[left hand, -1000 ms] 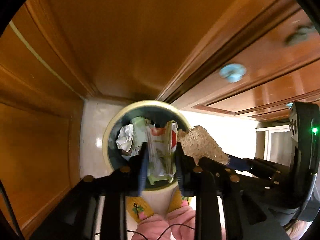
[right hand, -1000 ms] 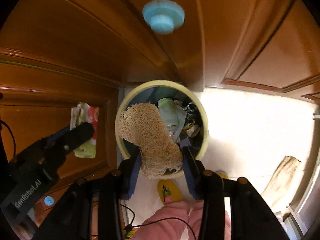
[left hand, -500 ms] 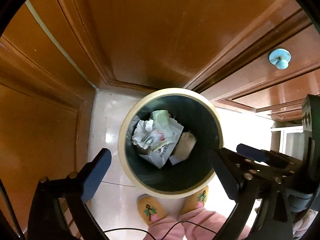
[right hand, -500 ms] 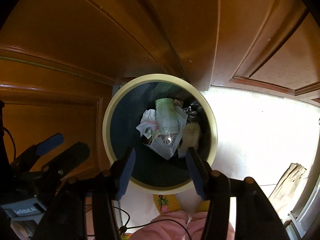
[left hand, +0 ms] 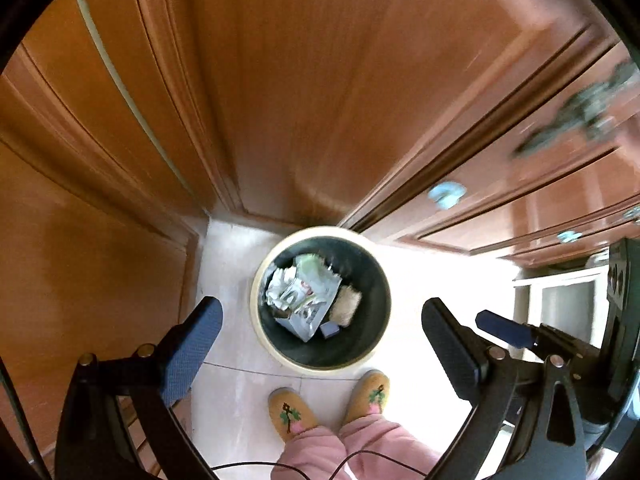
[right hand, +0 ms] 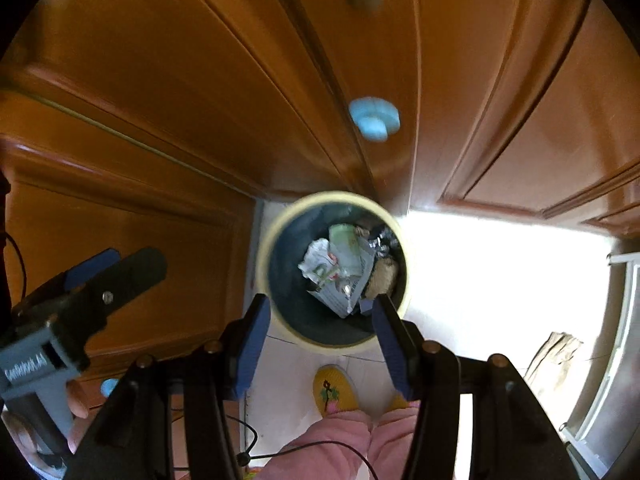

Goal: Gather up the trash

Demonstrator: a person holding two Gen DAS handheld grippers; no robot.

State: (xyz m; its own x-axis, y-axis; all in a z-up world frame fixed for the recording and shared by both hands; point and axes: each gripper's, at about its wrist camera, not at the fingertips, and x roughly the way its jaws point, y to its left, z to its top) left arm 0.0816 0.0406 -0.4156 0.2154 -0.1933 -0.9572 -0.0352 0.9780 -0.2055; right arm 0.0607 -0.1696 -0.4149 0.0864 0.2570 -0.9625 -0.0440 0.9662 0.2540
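A round trash bin with a cream rim (left hand: 256, 312) (right hand: 264, 256) stands on the pale floor in a corner of wooden panels. Inside lie crumpled wrappers and paper (left hand: 304, 296) (right hand: 340, 268) and a tan fibrous sponge (left hand: 346, 306) (right hand: 382, 276). My left gripper (left hand: 322, 344) is wide open and empty, high above the bin. My right gripper (right hand: 320, 328) is open and empty, above the bin's near edge. The right gripper also shows at the right of the left wrist view, and the left gripper at the left of the right wrist view.
Wooden door and cabinet panels (left hand: 300, 100) surround the bin, with pale blue knobs (right hand: 374, 118) (left hand: 446, 194). The person's yellow slippers (left hand: 290, 412) and pink trousers (right hand: 340, 436) are just in front of the bin. A white frame (right hand: 616, 344) stands at right.
Both grippers opened and dropped the wrapper and the sponge into the bin. Both have since risen away from it, so the bin looks smaller.
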